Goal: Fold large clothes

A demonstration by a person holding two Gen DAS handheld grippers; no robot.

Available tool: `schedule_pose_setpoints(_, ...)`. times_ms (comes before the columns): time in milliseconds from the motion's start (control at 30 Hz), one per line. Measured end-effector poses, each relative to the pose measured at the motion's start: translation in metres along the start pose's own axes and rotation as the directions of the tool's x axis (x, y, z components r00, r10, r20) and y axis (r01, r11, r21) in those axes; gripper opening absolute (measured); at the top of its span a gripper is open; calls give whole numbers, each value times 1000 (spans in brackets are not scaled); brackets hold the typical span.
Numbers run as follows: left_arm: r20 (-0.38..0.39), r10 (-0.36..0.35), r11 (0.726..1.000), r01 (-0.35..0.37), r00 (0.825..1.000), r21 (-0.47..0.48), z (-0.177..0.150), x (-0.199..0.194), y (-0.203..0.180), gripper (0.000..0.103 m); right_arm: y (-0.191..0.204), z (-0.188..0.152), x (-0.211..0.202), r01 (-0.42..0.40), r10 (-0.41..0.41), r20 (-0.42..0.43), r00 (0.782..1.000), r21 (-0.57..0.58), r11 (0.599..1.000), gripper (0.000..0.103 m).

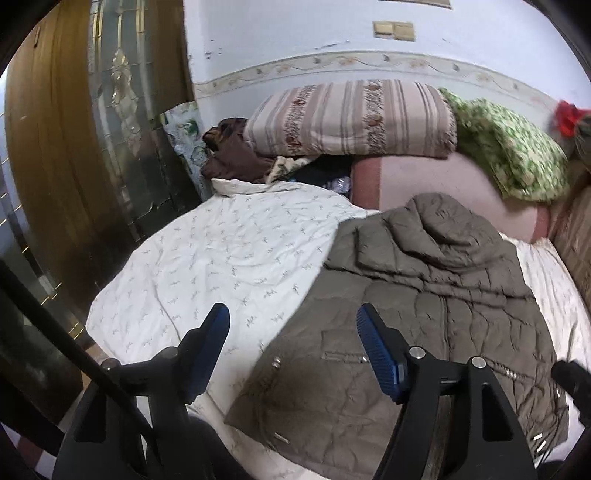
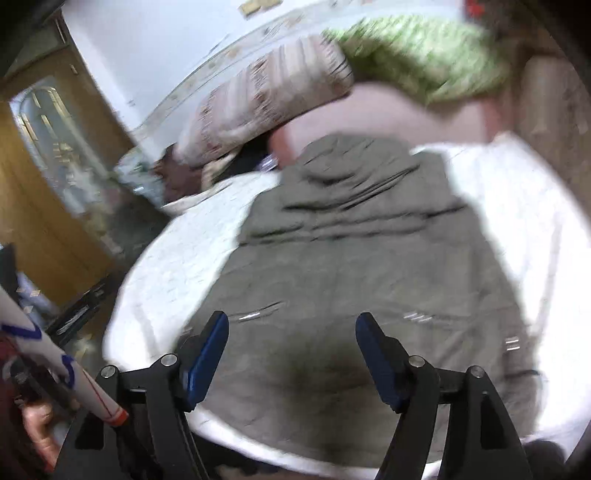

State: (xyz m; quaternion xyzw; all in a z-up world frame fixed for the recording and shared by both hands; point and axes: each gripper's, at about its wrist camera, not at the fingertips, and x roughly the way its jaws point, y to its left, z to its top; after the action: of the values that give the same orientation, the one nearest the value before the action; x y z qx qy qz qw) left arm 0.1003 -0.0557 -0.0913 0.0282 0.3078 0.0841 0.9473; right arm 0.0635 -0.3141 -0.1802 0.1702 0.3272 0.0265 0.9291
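Both claws, L [image 1: 293,347] & R [image 2: 291,350], wide open, empty, above coat [image 1: 424,295]. Next fold: grab hem corners below tips, lift evenly toward hood.

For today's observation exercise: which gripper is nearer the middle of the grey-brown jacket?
Right. The right gripper hangs over the jacket centre; the left gripper hangs at its left edge, half over the white quilt.

A pale wall [image 1: 295,33] carries a floral border strip [image 1: 369,62] and 2 beige switches [image 1: 393,29]. At left stands a wooden door [image 1: 55,147] with a decorated glass panel [image 1: 122,92].
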Motion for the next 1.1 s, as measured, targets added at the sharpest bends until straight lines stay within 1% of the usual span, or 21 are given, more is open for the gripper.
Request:
schedule_pose_setpoints(67,-22,-25,1000,25,999,16,-6,1,-10,70,-10,-6,-8,72,-72,27,997,1,997,76)
schedule_pose_setpoints(100,-32,-38,999,38,999,24,-9,1,-15,70,-15,-7,-10,93,-93,30,995,4,996,76)
schedule_pose_setpoints(267,-62,-90,992,95,994,77,-22,1,-35,70,-43,-14,-11,183,-183,4,983,37,982,76)
schedule_pose_setpoints(400,-79,-129,983,138,988,122,-31,-1,-45,70,-52,-16,-6,202,-202,-12,979,62,977,76)
schedule_pose_setpoints(500,-92,-157,977,168,983,130,-33,2,-47,70,-44,-12,3,210,-210,-17,978,31,977,76)
schedule_pose_setpoints(633,-123,-179,974,193,976,119,-36,11,-44,70,-32,11,21,247,-247,10,969,-17,969,77)
schedule_pose_setpoints(667,-133,-185,973,200,974,113,-36,15,-43,70,-31,19,32,259,-259,4,966,-34,965,81)
schedule_pose_setpoints(700,-138,-187,973,202,973,109,-36,18,-43,71,-31,28,48,274,-275,-13,961,-48,960,81)
schedule_pose_setpoints(767,-153,-193,972,210,969,104,-38,24,-40,70,-37,36,75,299,-301,-44,953,-40,953,81)
schedule_pose_setpoints(867,-162,-198,972,215,967,97,-39,28,-34,70,-47,33,119,353,-354,-137,925,-36,935,81)
schedule_pose_setpoints(900,-162,-198,972,215,967,96,-39,29,-33,70,-49,28,129,357,-358,-165,919,-35,933,81)
schedule_pose_setpoints(967,-163,-195,973,212,967,95,-40,32,-30,70,-48,19,134,338,-338,-183,923,-31,941,80)
schedule_pose_setpoints(1100,-185,-206,971,224,961,85,-44,43,-28,70,-43,9,128,316,-320,-194,927,-53,947,80)
